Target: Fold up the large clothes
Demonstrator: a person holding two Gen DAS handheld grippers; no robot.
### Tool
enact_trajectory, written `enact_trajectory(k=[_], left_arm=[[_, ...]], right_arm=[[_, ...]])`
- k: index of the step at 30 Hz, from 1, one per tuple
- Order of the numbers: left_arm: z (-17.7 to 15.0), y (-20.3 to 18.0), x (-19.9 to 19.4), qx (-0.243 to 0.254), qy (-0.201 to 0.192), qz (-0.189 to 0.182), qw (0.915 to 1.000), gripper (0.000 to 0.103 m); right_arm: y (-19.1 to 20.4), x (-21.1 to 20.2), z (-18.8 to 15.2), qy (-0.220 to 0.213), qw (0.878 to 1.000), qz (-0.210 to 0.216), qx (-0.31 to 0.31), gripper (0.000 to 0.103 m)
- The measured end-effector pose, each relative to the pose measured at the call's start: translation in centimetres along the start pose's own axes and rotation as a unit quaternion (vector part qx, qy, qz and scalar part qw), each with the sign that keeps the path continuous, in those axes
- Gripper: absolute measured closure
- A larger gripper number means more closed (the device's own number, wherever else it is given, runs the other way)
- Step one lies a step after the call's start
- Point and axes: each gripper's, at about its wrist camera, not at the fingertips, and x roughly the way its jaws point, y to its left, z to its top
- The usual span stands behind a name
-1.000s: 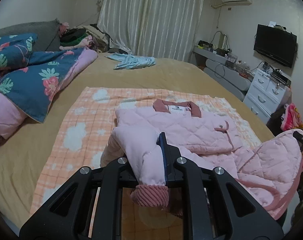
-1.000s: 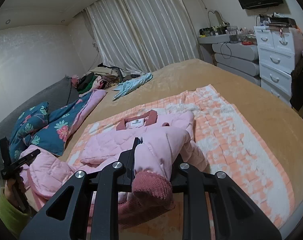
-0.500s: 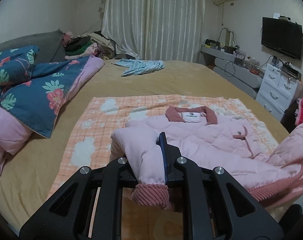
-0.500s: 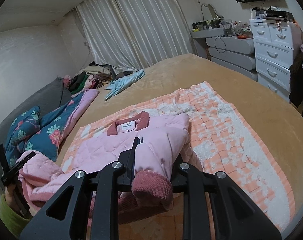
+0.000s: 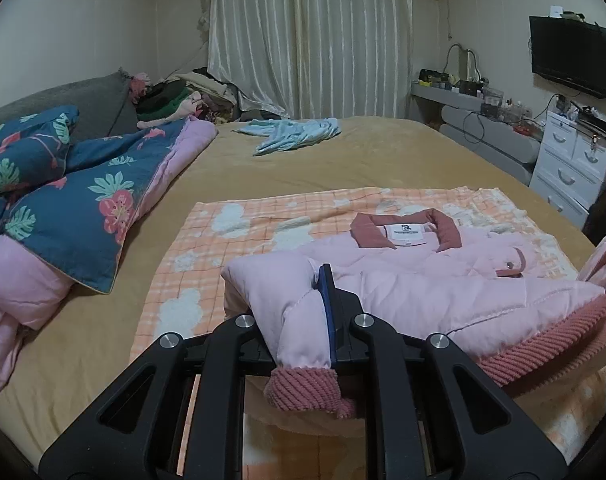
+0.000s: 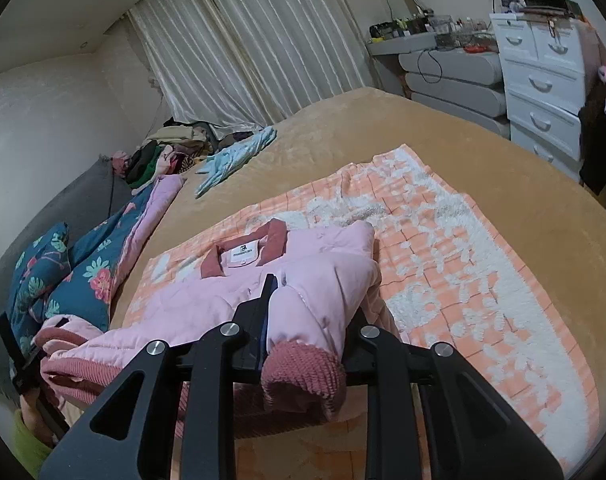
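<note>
The pink quilted jacket [image 5: 423, 280] lies collar-far on the orange checked blanket [image 5: 231, 232] on the bed. The left gripper [image 5: 303, 320] and right gripper [image 6: 303, 320] are each clamped on a sleeve near its ribbed cuff. Carry both sleeves level and together, laying them smoothly across the jacket's chest before letting go.

White neck label [image 5: 408, 233] inside the collar of the pink quilted jacket [image 5: 423, 280], bearing a small dark logo above one line of print, too small to be read.
</note>
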Motion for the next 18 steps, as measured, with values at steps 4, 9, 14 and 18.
enact_trajectory(k=[4,9,14,18], left_arm=[[0.1,-0.1,1.0,0.004,0.005,0.008,0.9999,0.094],[0.3,0.0,2.0,0.003,0.009,0.008,0.9999,0.094],[0.6,0.1,2.8,0.001,0.015,0.008,0.9999,0.094],[0.7,0.3,3.7,-0.001,0.025,0.007,0.9997,0.094]], right_arm=[[-0.8,0.9,0.5,0.009,0.999,0.022,0.028,0.076],[-2.3,1.5,1.2,0.016,0.994,0.071,0.085,0.060],[-2.2,1.7,2.0,0.015,0.991,0.097,0.093,0.043],[-2.6,0.3,2.6,-0.030,0.987,0.124,0.097,0.021]])
